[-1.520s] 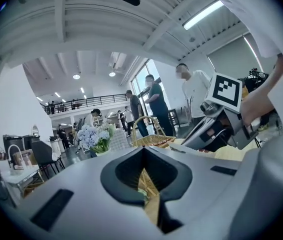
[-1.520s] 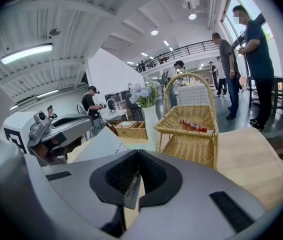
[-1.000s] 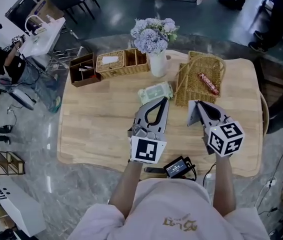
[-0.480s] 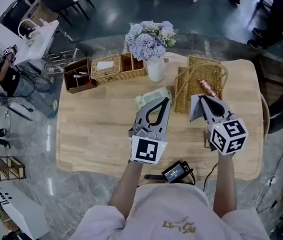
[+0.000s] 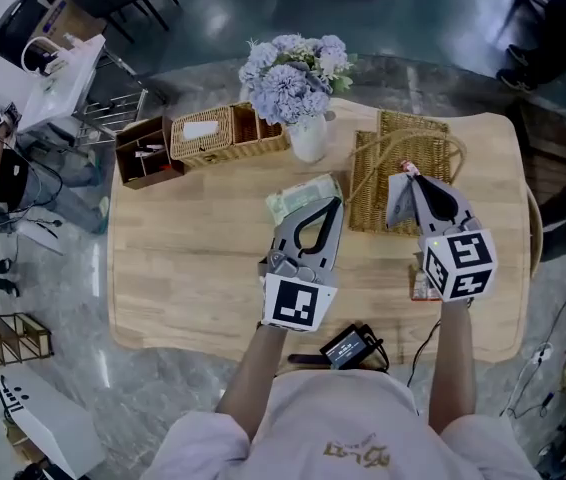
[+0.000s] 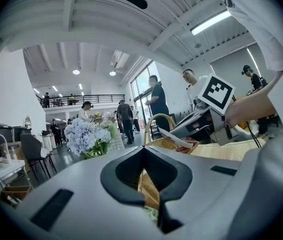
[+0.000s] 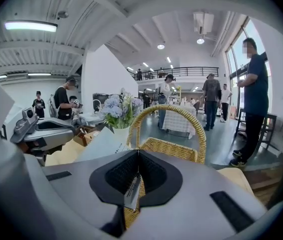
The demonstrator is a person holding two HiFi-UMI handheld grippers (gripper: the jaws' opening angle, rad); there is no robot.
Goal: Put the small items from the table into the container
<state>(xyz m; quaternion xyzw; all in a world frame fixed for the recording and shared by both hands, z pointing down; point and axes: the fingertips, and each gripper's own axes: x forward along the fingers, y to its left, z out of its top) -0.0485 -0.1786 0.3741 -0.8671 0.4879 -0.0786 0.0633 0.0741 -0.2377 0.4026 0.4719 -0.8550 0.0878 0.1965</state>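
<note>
One flat pale packet point(image 5: 396, 204) | right gripper point(image 5: 410, 176) clamps it | left gripper point(image 5: 335, 202) closed, empty

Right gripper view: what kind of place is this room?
Probably a big open indoor hall, maybe a shared workspace: a high ceiling with strip lights, an upstairs balcony, and people standing about.

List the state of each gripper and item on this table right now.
Left gripper: shut, empty.
Right gripper: shut on a white packet, at the basket.
Basket: upright, handle raised.
Green packet: lying on the table, not gripped.
Vase: upright, holding flowers.
</note>
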